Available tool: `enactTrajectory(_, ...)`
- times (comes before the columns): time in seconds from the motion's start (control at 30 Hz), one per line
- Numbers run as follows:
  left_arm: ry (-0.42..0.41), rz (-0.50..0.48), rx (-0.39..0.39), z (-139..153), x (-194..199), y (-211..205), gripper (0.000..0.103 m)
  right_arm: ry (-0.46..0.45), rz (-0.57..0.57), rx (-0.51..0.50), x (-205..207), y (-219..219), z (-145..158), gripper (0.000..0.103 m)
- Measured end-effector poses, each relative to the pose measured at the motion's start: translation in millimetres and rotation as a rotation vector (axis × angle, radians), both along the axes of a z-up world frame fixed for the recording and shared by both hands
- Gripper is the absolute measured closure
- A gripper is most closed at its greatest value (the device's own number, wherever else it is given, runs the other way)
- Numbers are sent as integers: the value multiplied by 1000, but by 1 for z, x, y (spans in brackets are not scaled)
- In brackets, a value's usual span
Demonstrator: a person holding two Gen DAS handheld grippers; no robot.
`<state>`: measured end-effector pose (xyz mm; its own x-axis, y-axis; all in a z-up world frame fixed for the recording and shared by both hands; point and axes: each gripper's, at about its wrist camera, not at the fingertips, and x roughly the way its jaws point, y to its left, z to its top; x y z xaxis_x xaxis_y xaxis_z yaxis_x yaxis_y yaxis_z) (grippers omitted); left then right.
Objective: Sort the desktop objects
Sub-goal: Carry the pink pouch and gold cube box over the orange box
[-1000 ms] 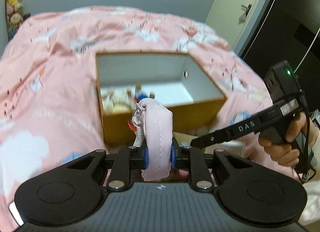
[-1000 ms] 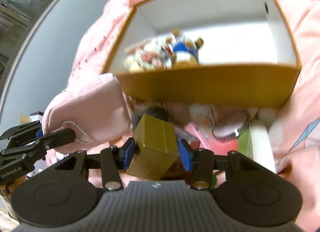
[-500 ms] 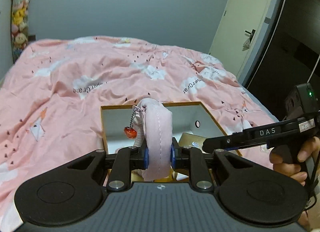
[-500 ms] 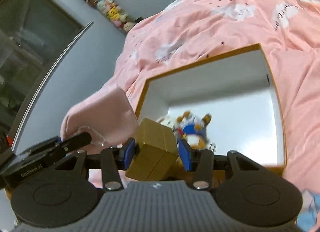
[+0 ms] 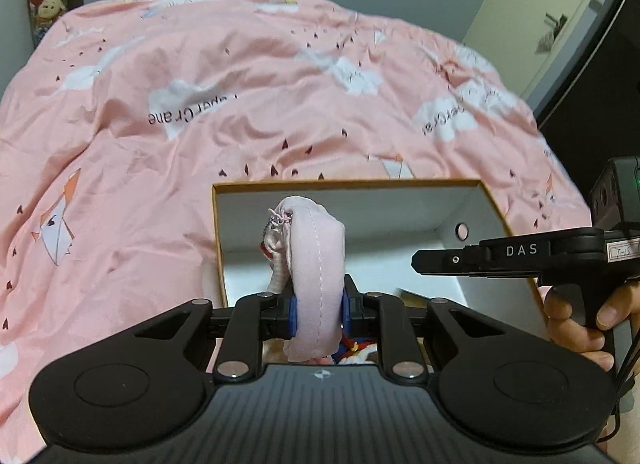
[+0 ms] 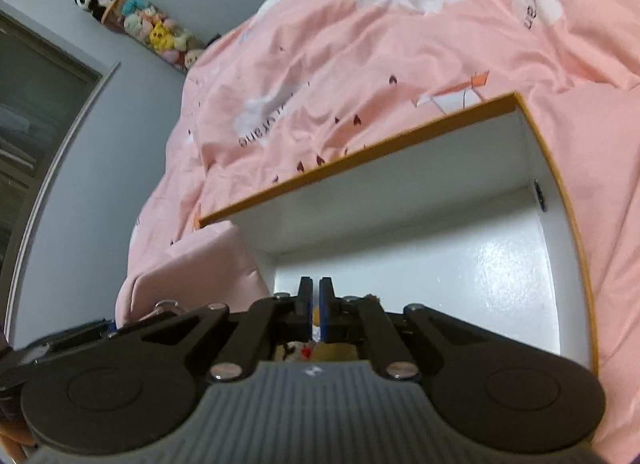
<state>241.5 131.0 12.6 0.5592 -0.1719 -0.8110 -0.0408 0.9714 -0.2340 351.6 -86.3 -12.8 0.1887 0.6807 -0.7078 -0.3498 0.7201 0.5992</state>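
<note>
My left gripper (image 5: pixel 318 304) is shut on a pale pink pouch (image 5: pixel 316 248) with a small charm, and holds it upright over the near edge of the orange-rimmed white box (image 5: pixel 348 183). My right gripper (image 6: pixel 315 292) hangs over the box (image 6: pixel 360 151); its jaws are closing, almost touching, with nothing between them. From the left wrist it shows at the right as a black gripper (image 5: pixel 416 262) in a person's hand. A corner of the gold box (image 5: pixel 412 296) lies inside the white box. Small toys (image 5: pixel 356 348) peek out below my left fingers. The pouch (image 6: pixel 200 276) shows left of my right gripper.
The box rests on a bed under a pink quilt (image 5: pixel 240 83) with cloud prints. A hanging column of plush toys (image 6: pixel 152 27) is on the grey wall at the left. A door (image 5: pixel 532 3) and a dark opening stand at the right.
The gold box has left my right gripper, and its jaws have come together empty. Both grippers moved forward over the box; the pouch stays clamped in the left.
</note>
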Motion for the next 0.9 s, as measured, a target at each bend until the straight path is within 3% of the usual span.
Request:
enactTrajectory(0.57,180,-37,120,-20,60,-15,80,33,42,-80,3,-1,-28,90)
enactTrajectory(0.73,221,-23,66,-30,71,-10,78,22,72,-81,7,20,-30,90)
enactTrajectory(0.9,172,28,41,-33,66,3,71,22,57,-65,14,48,-38,90)
